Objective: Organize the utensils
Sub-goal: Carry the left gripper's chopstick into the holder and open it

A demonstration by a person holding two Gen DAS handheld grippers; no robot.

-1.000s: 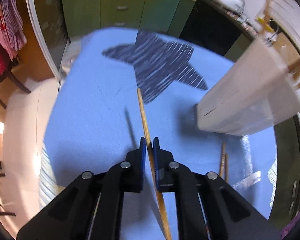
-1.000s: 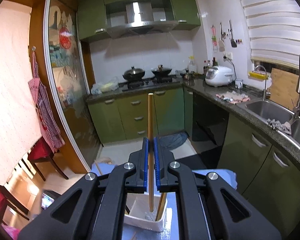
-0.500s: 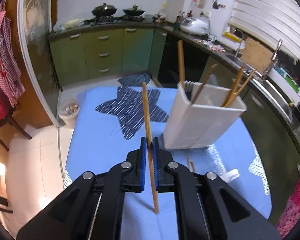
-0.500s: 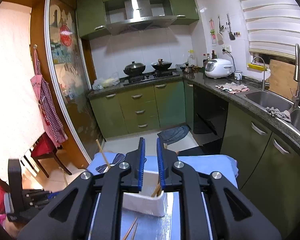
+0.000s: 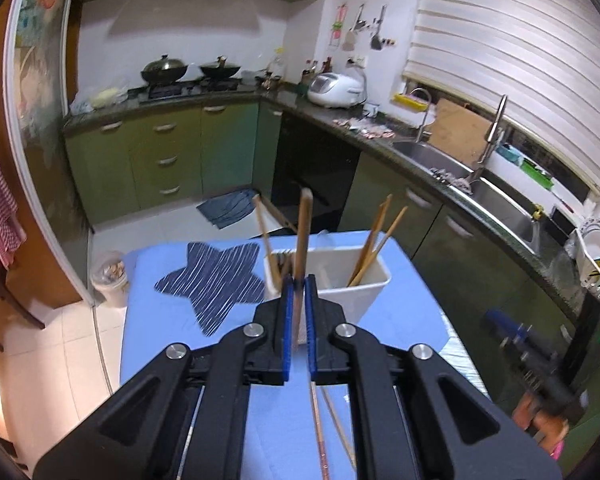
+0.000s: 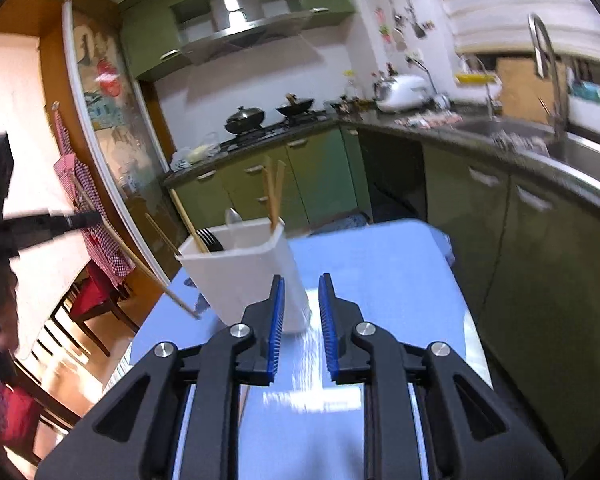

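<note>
The held chopstick (image 5: 302, 232) stands near upright, pinched between the blue pads of the left gripper (image 5: 296, 300), in front of the white holder (image 5: 364, 292). The holder sits on the blue table cover (image 5: 160, 320), beside a dark striped star-shaped mat (image 5: 216, 280). It contains several wooden chopsticks (image 5: 374, 232) leaning against its walls, plus a spoon (image 6: 232, 218). Two more chopsticks (image 5: 320, 420) lie flat on the cover. The right gripper (image 6: 302, 312) is spread, holding nothing. No legible writing is visible.
</note>
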